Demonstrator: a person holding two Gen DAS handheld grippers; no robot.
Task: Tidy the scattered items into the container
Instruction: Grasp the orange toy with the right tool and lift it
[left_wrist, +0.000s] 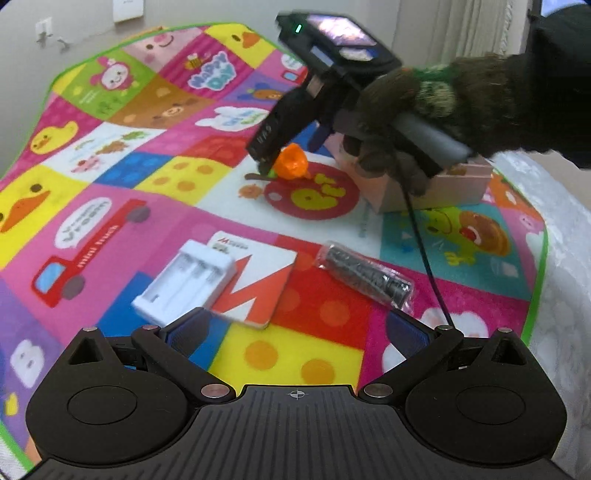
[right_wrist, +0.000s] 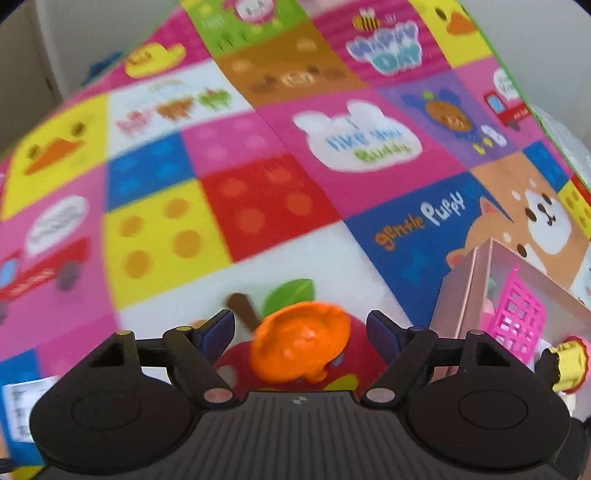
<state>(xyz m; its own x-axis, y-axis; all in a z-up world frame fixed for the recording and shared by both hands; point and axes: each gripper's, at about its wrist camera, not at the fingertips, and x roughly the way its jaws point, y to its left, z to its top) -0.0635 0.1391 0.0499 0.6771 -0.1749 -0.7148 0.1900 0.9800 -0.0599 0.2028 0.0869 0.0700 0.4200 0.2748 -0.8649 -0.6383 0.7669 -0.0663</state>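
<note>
Right wrist view: your right hand-held gripper (right_wrist: 301, 330) stands apart around a glossy orange plastic toy (right_wrist: 301, 341) on the quilted cartoon mat (right_wrist: 258, 206), pads not touching. Pink cardboard box (right_wrist: 469, 291) beside it holds a pink lattice basket (right_wrist: 517, 314). Left hand-held gripper (left_wrist: 295, 332) stands apart, empty, near a white ribbed charger (left_wrist: 184, 282), a flat card (left_wrist: 258, 288) and a bagged battery (left_wrist: 365, 273).
</note>
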